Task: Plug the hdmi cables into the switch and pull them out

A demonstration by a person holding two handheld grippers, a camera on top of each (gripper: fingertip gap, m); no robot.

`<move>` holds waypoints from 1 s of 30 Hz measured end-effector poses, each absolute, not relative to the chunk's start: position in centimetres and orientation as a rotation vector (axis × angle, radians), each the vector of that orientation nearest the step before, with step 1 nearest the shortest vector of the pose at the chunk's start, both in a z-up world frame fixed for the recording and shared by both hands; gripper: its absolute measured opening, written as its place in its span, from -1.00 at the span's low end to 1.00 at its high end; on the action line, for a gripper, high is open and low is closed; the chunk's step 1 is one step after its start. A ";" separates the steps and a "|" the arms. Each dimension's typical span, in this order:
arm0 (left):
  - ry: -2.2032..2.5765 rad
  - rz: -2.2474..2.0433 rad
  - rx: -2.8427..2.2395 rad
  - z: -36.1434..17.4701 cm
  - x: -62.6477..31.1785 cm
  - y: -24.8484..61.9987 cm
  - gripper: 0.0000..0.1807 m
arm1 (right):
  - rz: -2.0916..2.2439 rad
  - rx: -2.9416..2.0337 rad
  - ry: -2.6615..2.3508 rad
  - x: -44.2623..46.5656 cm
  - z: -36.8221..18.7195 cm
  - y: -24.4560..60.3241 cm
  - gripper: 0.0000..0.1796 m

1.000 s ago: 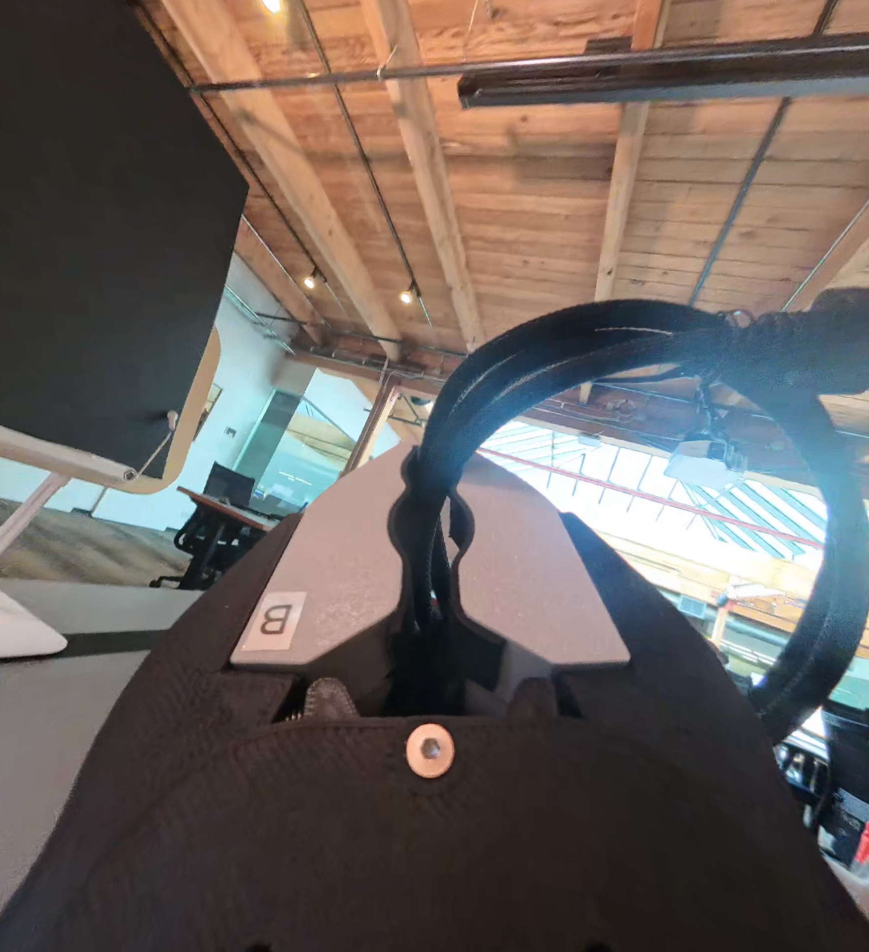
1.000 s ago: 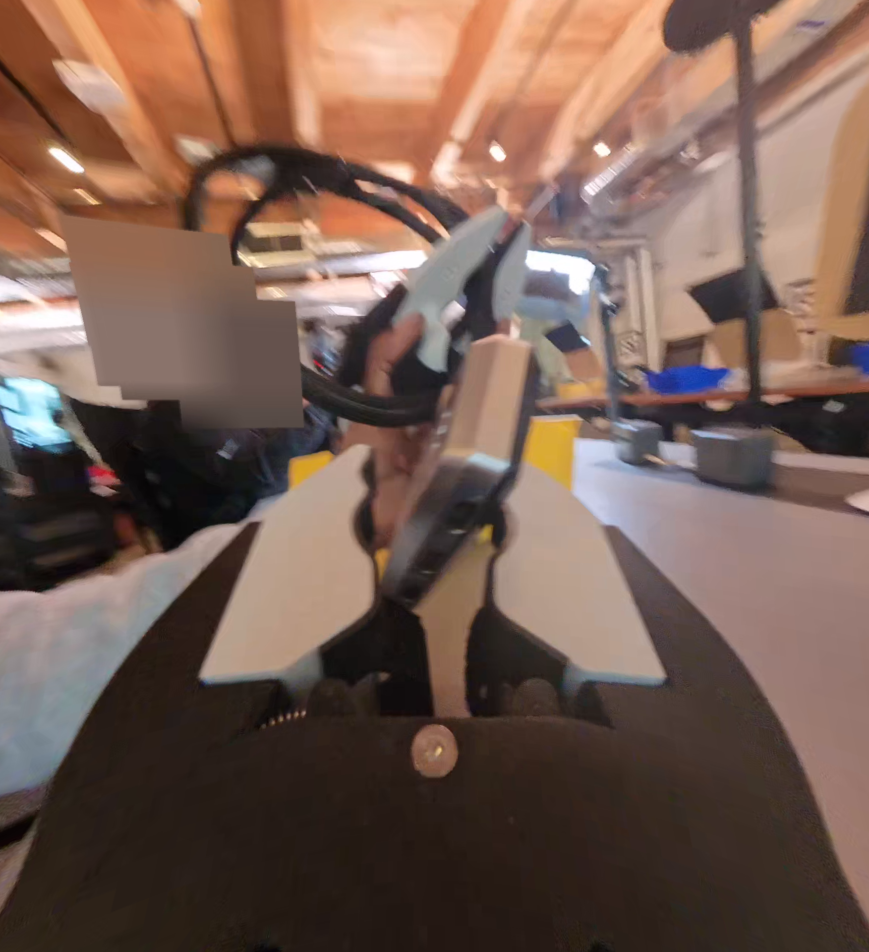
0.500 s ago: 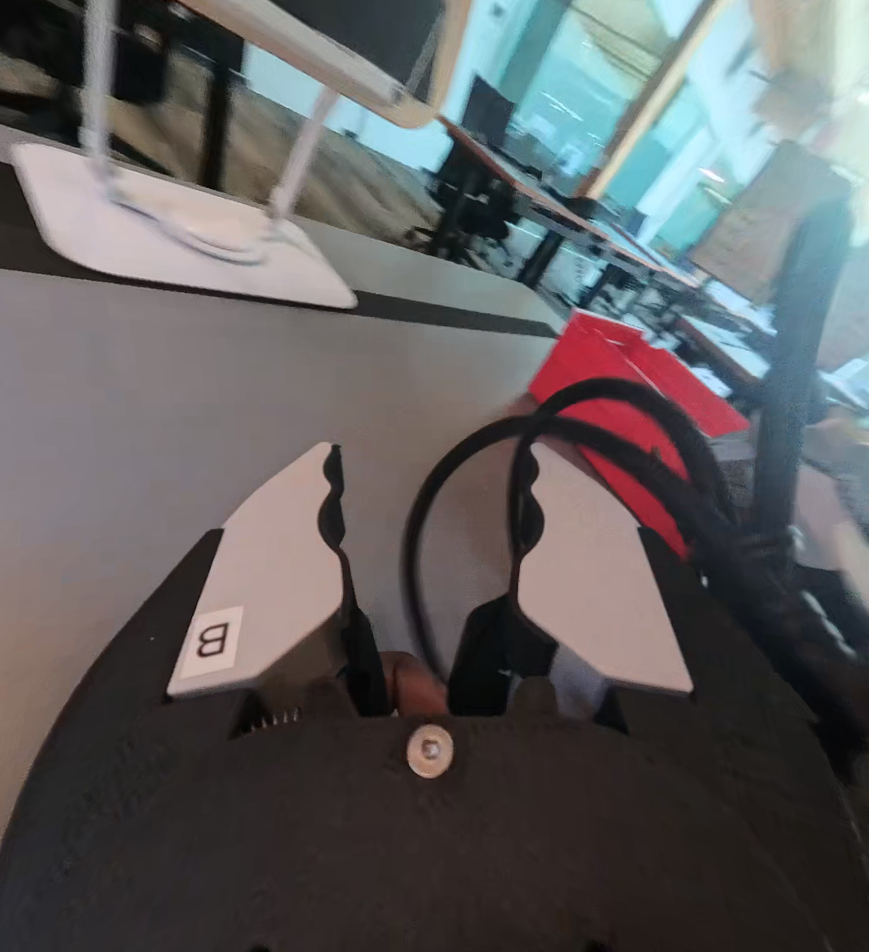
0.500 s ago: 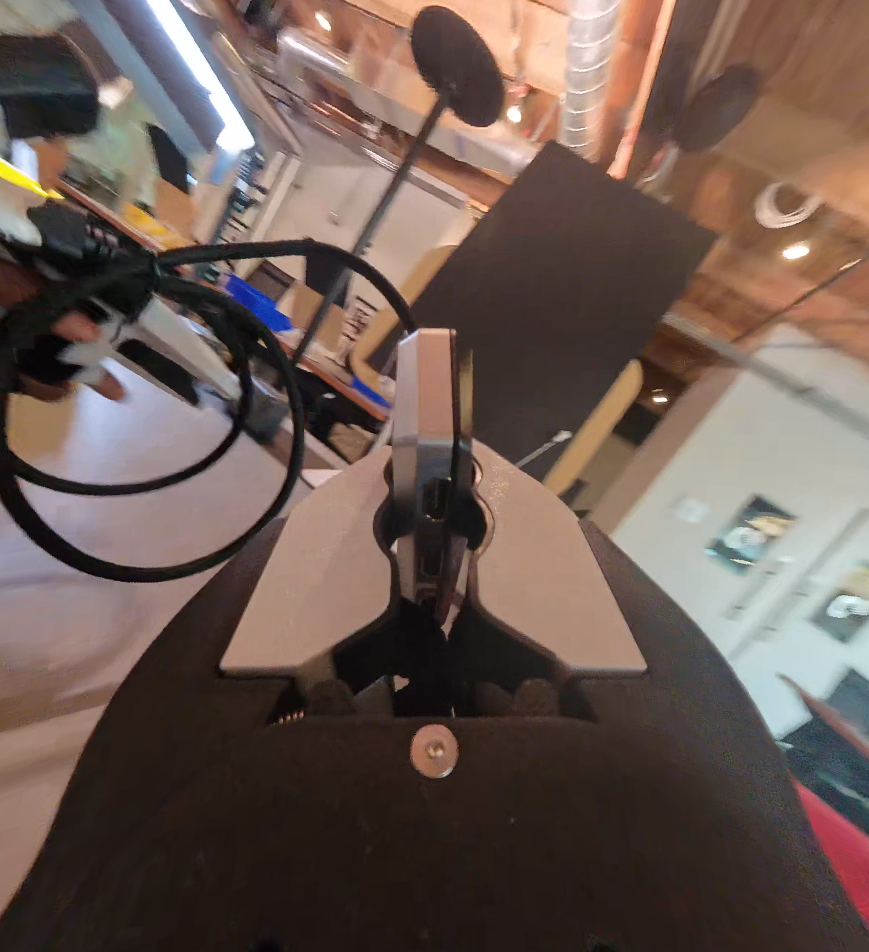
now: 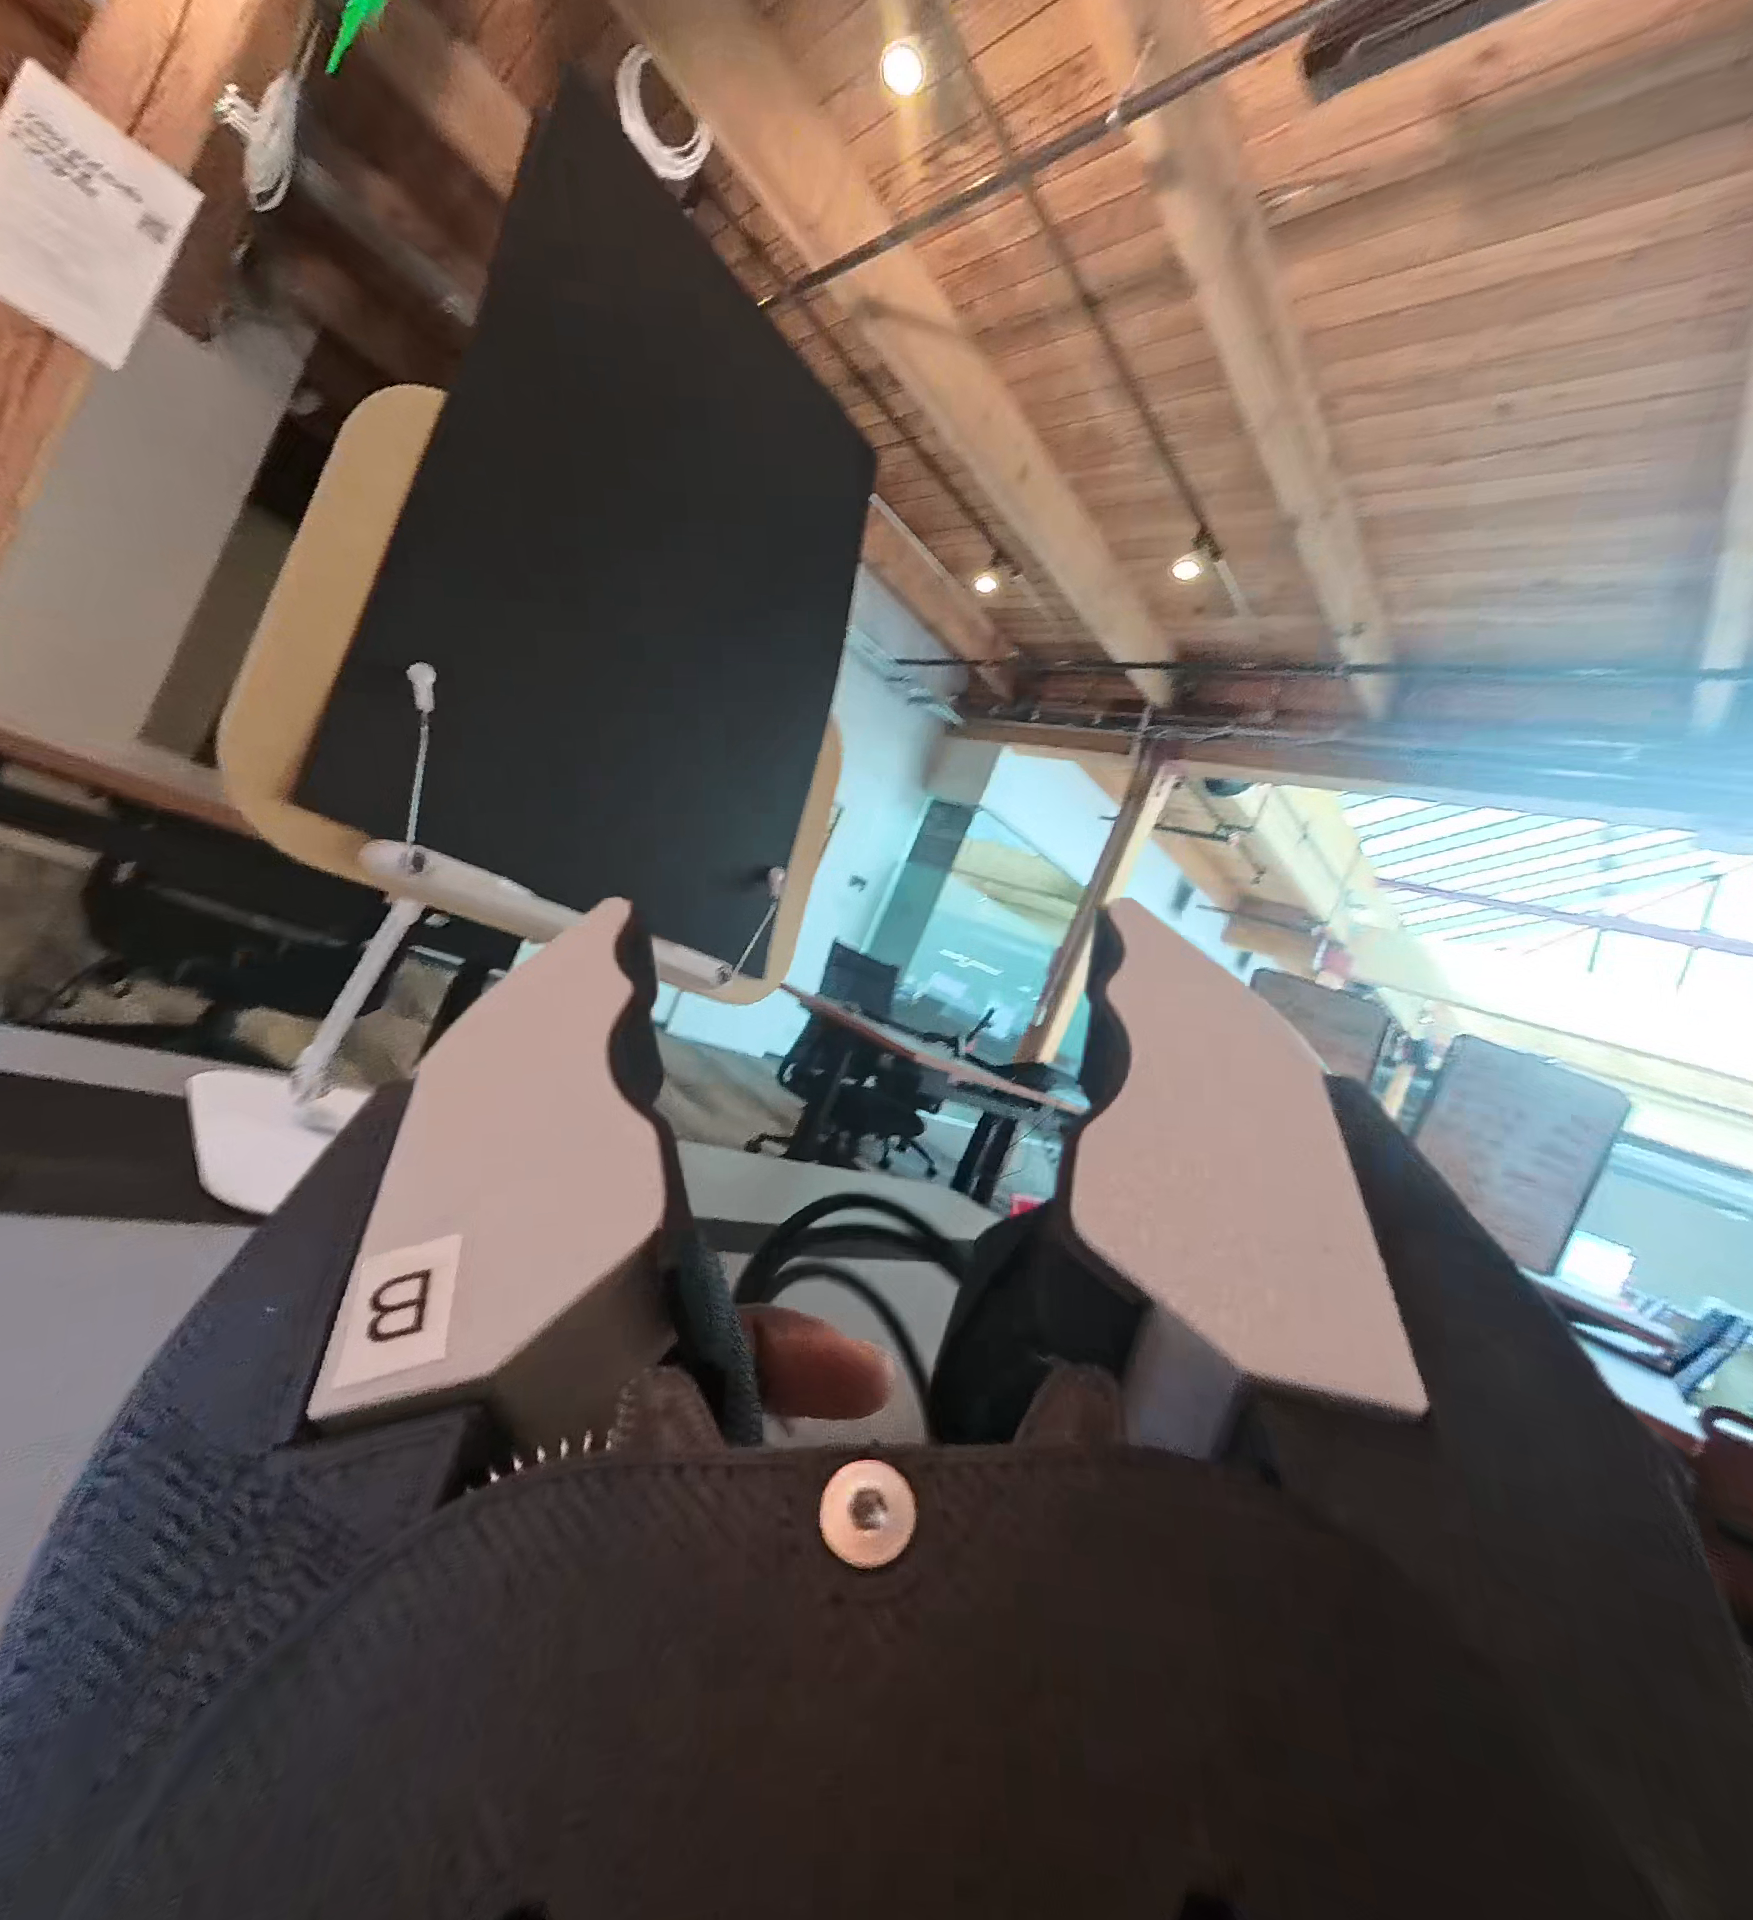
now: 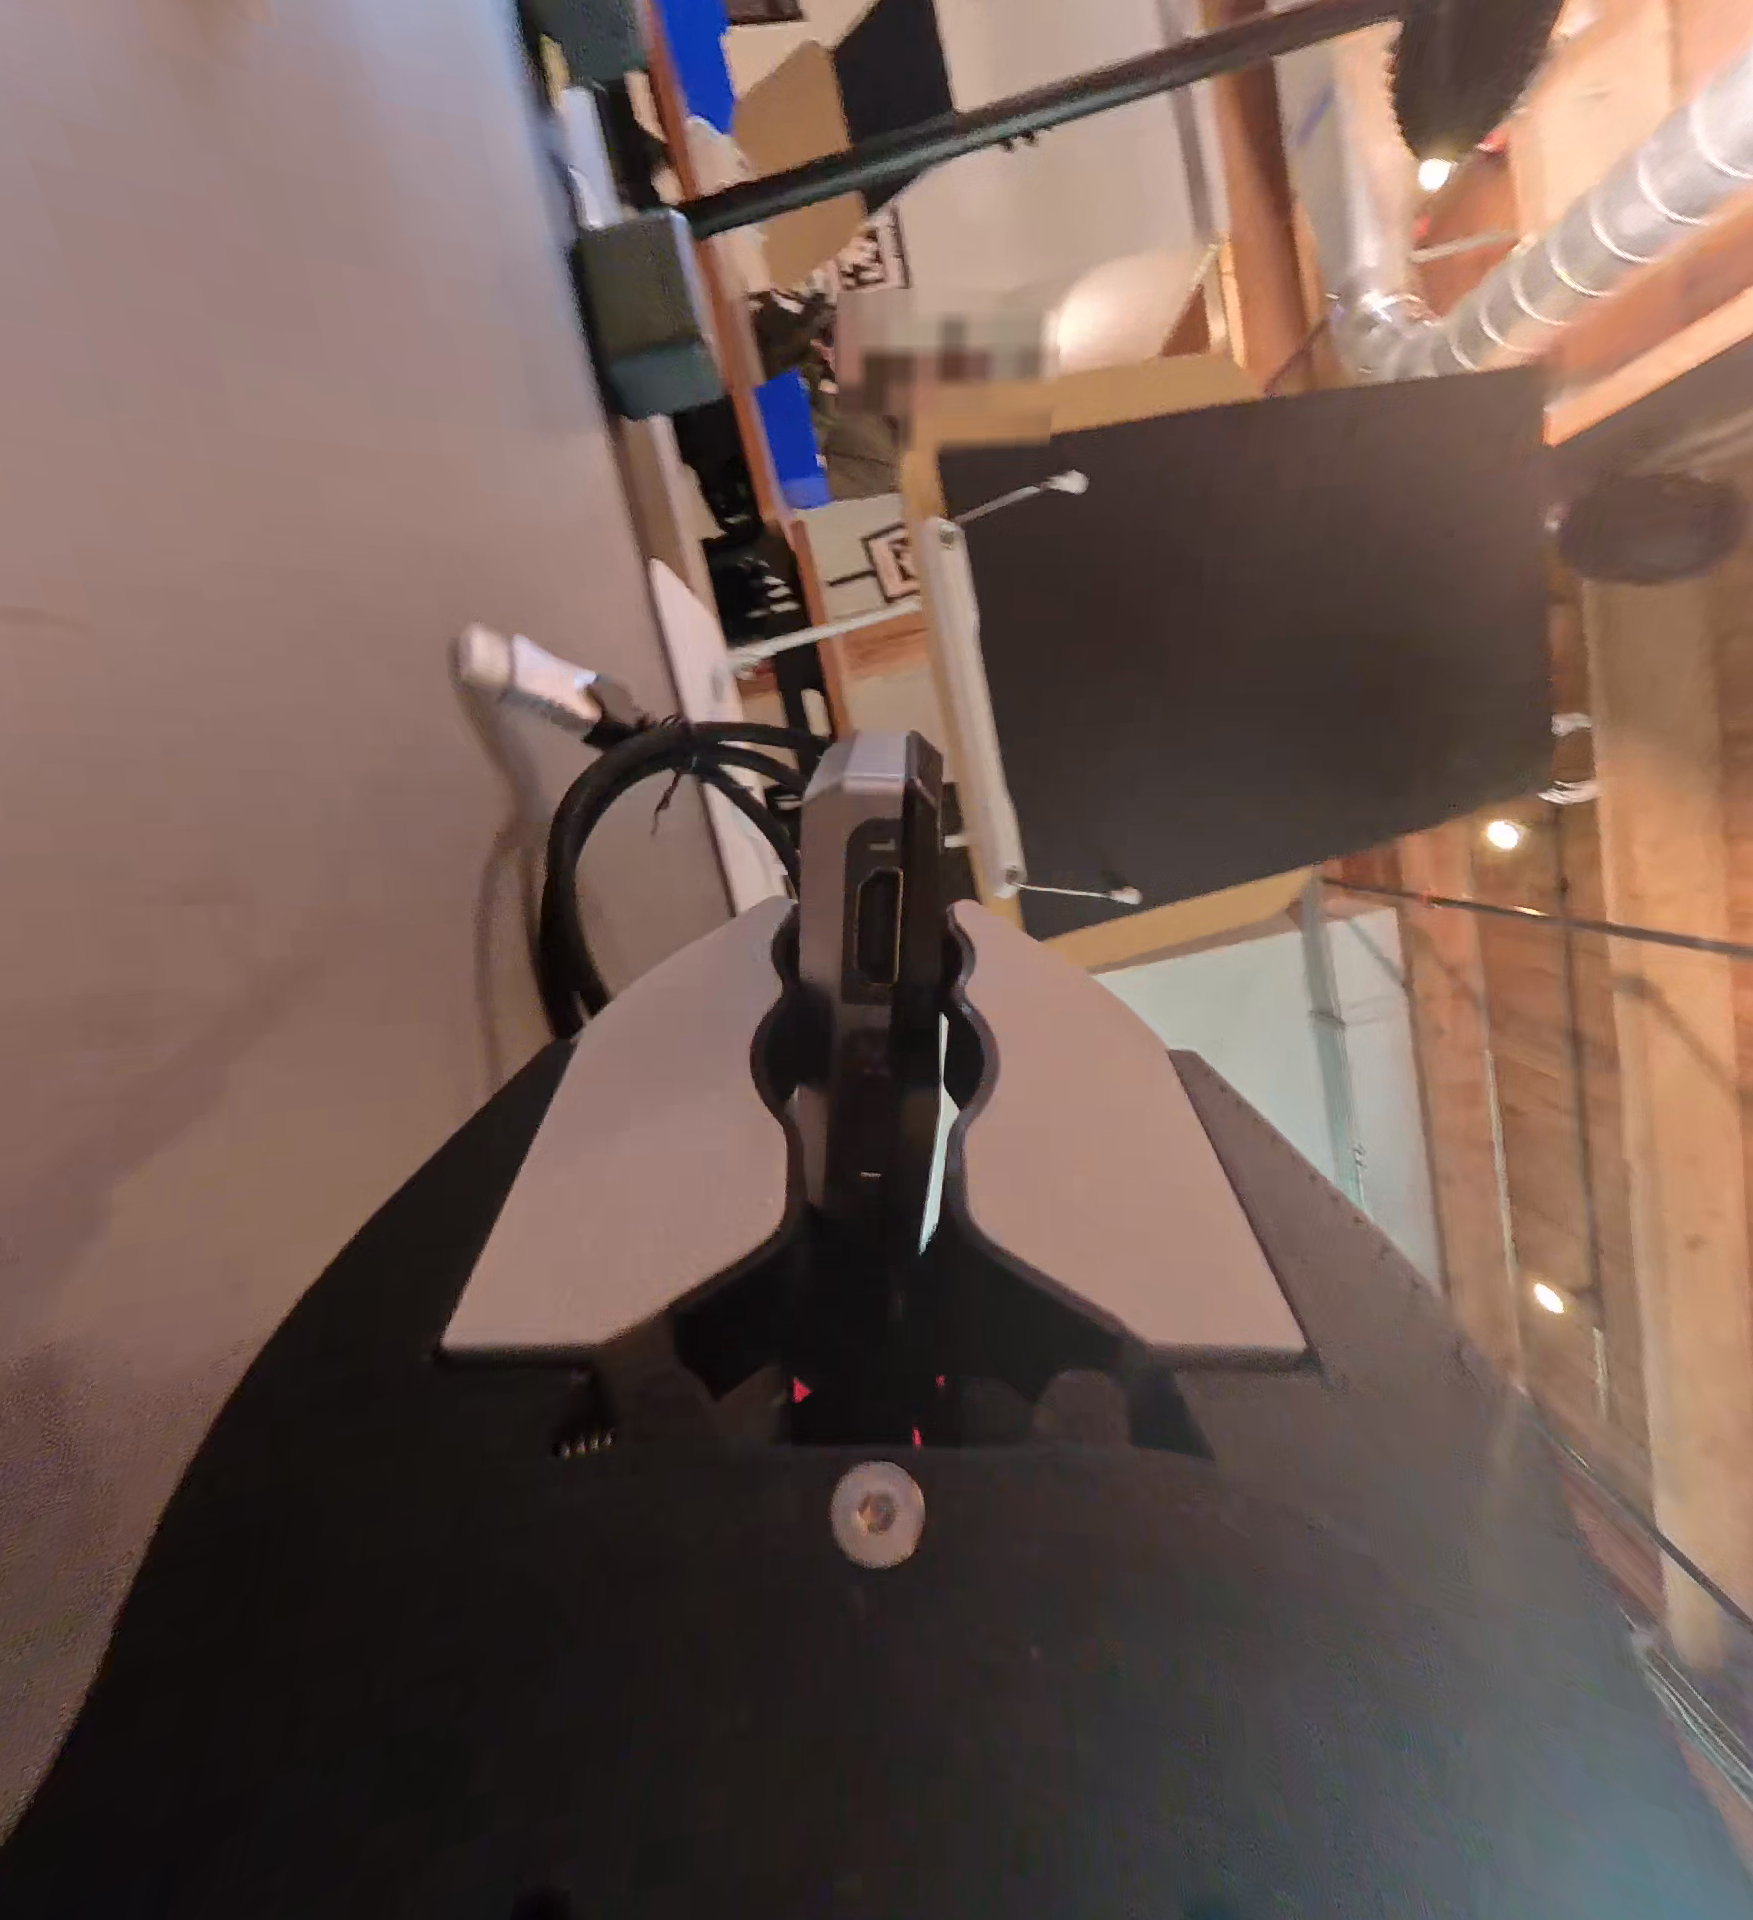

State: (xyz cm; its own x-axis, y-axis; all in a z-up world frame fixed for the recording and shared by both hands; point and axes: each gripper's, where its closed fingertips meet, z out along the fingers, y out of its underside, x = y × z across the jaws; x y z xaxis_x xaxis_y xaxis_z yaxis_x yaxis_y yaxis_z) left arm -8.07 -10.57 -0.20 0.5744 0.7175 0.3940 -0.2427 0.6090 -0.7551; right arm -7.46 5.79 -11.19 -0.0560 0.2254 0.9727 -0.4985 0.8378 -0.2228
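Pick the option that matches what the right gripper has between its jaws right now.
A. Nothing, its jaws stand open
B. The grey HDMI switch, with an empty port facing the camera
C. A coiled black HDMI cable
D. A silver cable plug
B: the right gripper is shut on the grey HDMI switch, whose visible port is empty; the black cable coil lies on the table.

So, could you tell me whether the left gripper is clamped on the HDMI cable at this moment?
No: the left gripper stands wide open with nothing between its fingers, and the black cable loops lie on the table below it.
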 end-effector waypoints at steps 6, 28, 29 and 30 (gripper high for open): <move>-0.722 0.587 -0.737 -0.3 -7.9 -9.4 -0.18 | 0.608 0.294 -1.806 -6.5 -16.4 3.8 -0.74; -0.710 0.576 -1.050 -3.3 -8.7 -5.2 -0.22 | 1.743 0.301 -1.698 1.5 -8.9 1.6 -0.28; -0.697 0.601 -1.069 -3.3 -8.6 -5.0 -0.22 | 1.887 0.237 -1.659 1.7 -7.5 2.2 -0.27; -0.681 0.634 -1.088 -3.3 -8.6 -4.9 -0.22 | 2.021 0.164 -1.621 1.6 -6.4 2.8 -0.26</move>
